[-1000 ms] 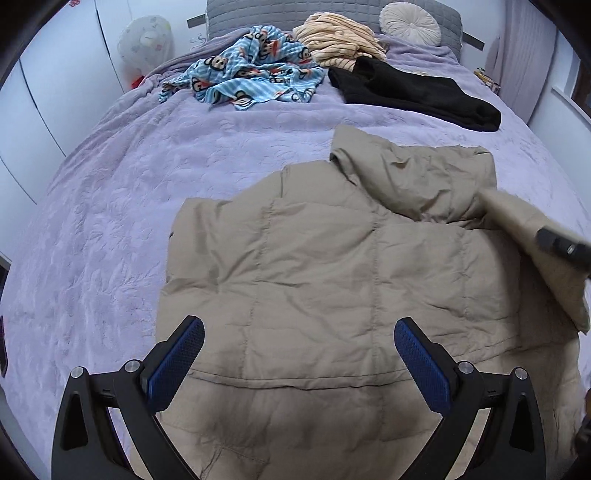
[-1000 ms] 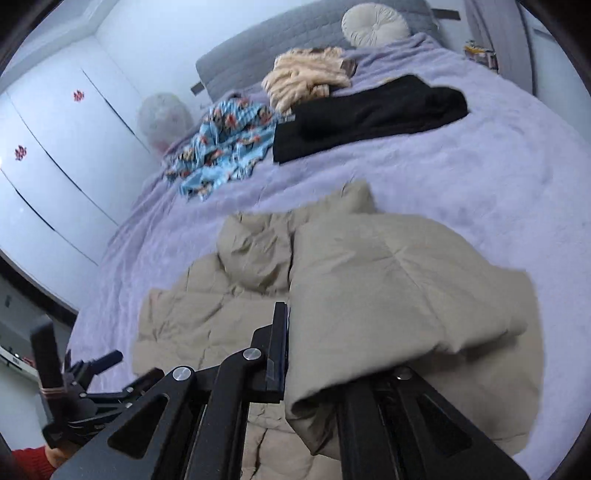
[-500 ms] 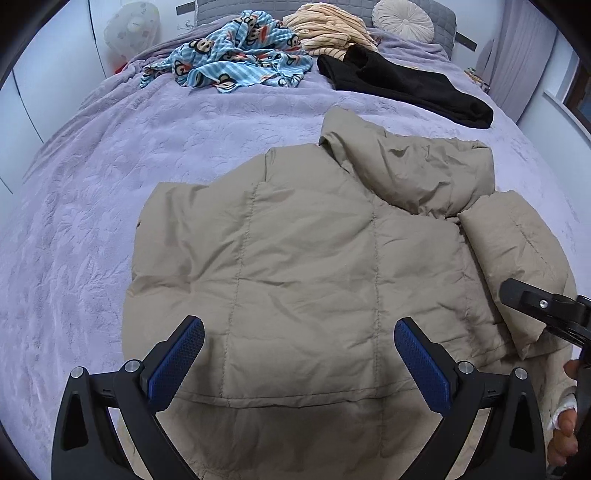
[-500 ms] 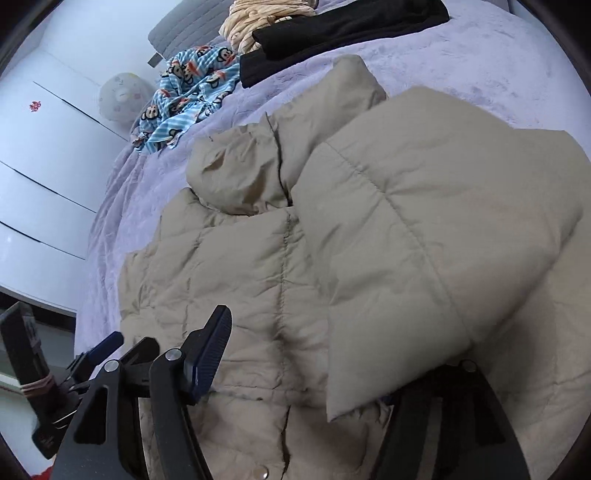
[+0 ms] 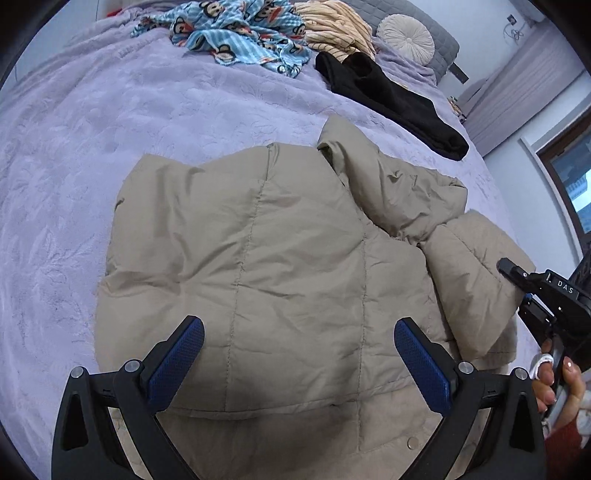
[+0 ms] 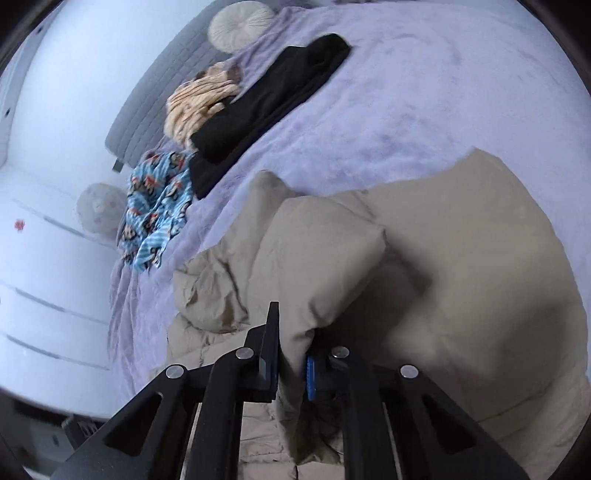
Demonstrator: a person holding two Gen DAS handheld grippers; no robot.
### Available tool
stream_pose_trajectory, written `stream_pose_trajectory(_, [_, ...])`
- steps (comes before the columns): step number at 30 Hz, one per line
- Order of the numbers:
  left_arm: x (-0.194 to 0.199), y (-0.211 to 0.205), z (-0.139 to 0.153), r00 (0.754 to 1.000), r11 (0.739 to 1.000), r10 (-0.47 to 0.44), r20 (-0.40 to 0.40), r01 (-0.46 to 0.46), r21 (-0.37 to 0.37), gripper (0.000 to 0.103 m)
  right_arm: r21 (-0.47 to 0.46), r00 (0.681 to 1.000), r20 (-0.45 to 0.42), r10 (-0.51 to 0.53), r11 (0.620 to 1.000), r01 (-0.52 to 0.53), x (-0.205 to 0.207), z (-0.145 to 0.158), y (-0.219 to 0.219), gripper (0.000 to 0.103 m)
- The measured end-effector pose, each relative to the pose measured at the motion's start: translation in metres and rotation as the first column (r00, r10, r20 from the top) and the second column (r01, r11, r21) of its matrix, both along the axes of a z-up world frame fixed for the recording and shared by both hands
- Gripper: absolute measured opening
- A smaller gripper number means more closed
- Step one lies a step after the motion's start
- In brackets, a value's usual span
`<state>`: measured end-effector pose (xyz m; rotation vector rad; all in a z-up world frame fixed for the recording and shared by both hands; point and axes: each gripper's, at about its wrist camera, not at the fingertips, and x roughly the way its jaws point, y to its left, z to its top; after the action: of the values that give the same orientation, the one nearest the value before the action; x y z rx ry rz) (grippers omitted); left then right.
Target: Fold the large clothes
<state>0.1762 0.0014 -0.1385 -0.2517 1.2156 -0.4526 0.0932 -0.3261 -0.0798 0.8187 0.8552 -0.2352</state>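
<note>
Across the lavender bed lie four garments: one beige puffer jacket mid-frame, three heaped upper-frame. Left hand-held gripper hangs spread; right hand-held gripper pinches jacket sleeve.

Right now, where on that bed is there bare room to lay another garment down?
The purple blanket lies bare left of the beige jacket, and again between the jacket and the blue monkey-print cloth. The head end is crowded: monkey cloth, striped top, black garment, round cushion.
</note>
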Motion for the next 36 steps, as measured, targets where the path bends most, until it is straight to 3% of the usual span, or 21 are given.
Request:
stream_pose_trajectory(3, [0.004,0.014,0.0,1.0,0.994,0.006,-0.03,-0.01,-0.113,0.103,-0.157,0.971,0.018,0.238,0.96,-0.232,0.024,0.023,0.058,0.011])
stream_pose_trajectory(5, [0.006,0.023,0.002,0.999,0.982,0.013,-0.04,-0.02,-0.187,0.103,-0.227,0.928,-0.022,0.372,0.902,-0.367,0.03,0.025,0.099,0.011])
stream_pose_trajectory(8, [0.01,0.031,0.0,0.997,0.951,0.008,-0.082,-0.033,-0.307,0.103,-0.285,0.848,-0.15,0.509,0.799,-0.53,0.031,0.006,0.15,0.014])
stream_pose_trajectory(10, [0.013,0.029,-0.003,0.993,0.926,-0.014,-0.114,-0.03,-0.376,0.103,-0.292,0.794,-0.247,0.555,0.739,-0.607,0.026,-0.012,0.173,0.034])
stream_pose_trajectory(12, [0.015,0.022,-0.004,0.991,0.914,-0.044,-0.129,-0.012,-0.405,0.103,-0.308,0.769,-0.288,0.57,0.705,-0.639,0.019,-0.016,0.185,0.07])
stream_pose_trajectory(15, [0.018,0.001,-0.008,0.986,0.919,-0.092,-0.14,0.029,-0.394,0.103,-0.297,0.784,-0.24,0.573,0.725,-0.621,-0.004,0.0,0.173,0.072])
stream_pose_trajectory(17, [0.02,-0.014,-0.012,0.981,0.92,-0.12,-0.153,0.052,-0.388,0.103,-0.254,0.822,-0.208,0.531,0.782,-0.569,-0.022,0.006,0.145,0.071])
stream_pose_trajectory(18, [0.021,-0.022,-0.014,0.979,0.922,-0.132,-0.158,0.062,-0.383,0.103,-0.225,0.85,-0.207,0.484,0.822,-0.523,-0.033,0.005,0.126,0.066])
stream_pose_trajectory(19, [0.022,-0.033,-0.015,0.976,0.923,-0.146,-0.16,0.077,-0.378,0.103,-0.197,0.875,-0.208,0.438,0.857,-0.476,-0.044,0.003,0.106,0.056])
stream_pose_trajectory(20, [0.022,-0.042,-0.018,0.974,0.925,-0.158,-0.161,0.089,-0.37,0.103,-0.166,0.897,-0.213,0.388,0.89,-0.424,-0.055,-0.002,0.086,0.025])
stream_pose_trajectory(21, [0.023,-0.052,-0.021,0.971,0.927,-0.169,-0.166,0.1,-0.361,0.095,-0.139,0.91,-0.231,0.344,0.914,-0.381,-0.065,-0.008,0.068,0.016])
stream_pose_trajectory(23, [0.025,-0.074,-0.031,0.951,0.923,-0.226,-0.212,0.139,-0.36,0.049,-0.1,0.922,-0.273,0.274,0.945,-0.31,-0.089,-0.02,0.037,0.015])
stream_pose_trajectory(24, [0.026,-0.086,-0.038,0.931,0.921,-0.265,-0.253,0.166,-0.354,0.007,-0.097,0.922,-0.286,0.261,0.949,-0.299,-0.097,-0.025,0.028,0.015])
stream_pose_trajectory(25, [0.024,-0.095,-0.041,0.918,0.922,-0.285,-0.276,0.183,-0.342,0.007,-0.11,0.918,-0.303,0.256,0.947,-0.301,-0.103,-0.03,0.023,0.015])
stream_pose_trajectory(29, [0.016,-0.106,-0.01,0.936,0.908,-0.31,-0.17,0.238,-0.344,0.007,-0.182,0.909,-0.318,0.271,0.923,-0.339,-0.105,-0.037,0.023,0.015])
stream_pose_trajectory(32, [0.018,-0.084,0.028,0.962,0.894,-0.263,-0.079,0.212,-0.395,0.007,-0.275,0.913,-0.322,0.25,0.898,-0.343,-0.096,-0.035,0.02,0.015])
stream_pose_trajectory(36, [0.023,-0.051,0.047,0.975,0.906,-0.221,-0.031,0.193,-0.376,0.007,-0.378,0.938,-0.313,0.15,0.886,-0.268,-0.095,-0.02,-0.009,0.015])
